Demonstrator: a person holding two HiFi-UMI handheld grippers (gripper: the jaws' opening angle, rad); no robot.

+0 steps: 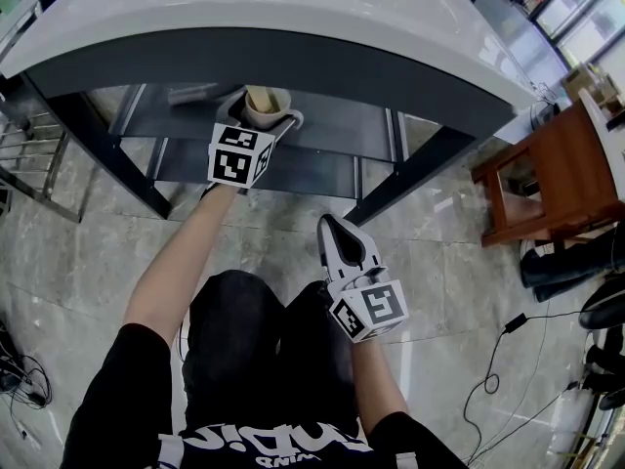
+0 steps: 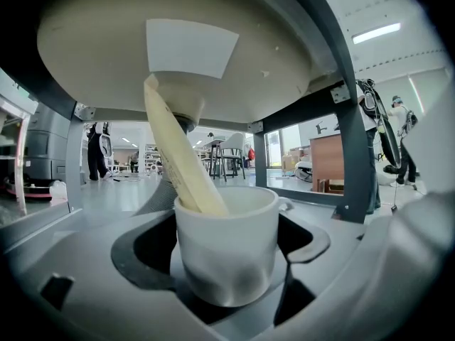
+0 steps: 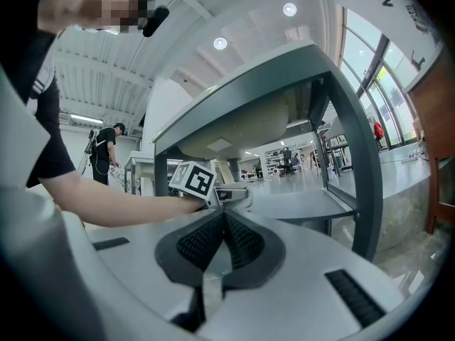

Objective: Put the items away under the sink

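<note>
A white cup point(image 1: 271, 111) with a long cream-coloured packet point(image 1: 262, 97) leaning in it is held at the grey lower shelf point(image 1: 322, 125) under the white sink top point(image 1: 322, 18). My left gripper point(image 1: 266, 117) is shut on the cup. In the left gripper view the cup point(image 2: 226, 247) sits between the jaws, the packet point(image 2: 181, 155) slants up to the left, and the basin's underside point(image 2: 178, 41) hangs just above. My right gripper point(image 1: 332, 228) hangs back over the floor by the person's knees, shut and empty; its jaws point(image 3: 224, 219) meet in its own view.
A grey flat object point(image 1: 190, 93) lies on the shelf left of the cup. Dark frame legs point(image 1: 415, 174) flank the shelf. A wooden stool point(image 1: 547, 164) stands at the right, with dark boots point(image 1: 571, 262) and a cable point(image 1: 508, 360) on the floor.
</note>
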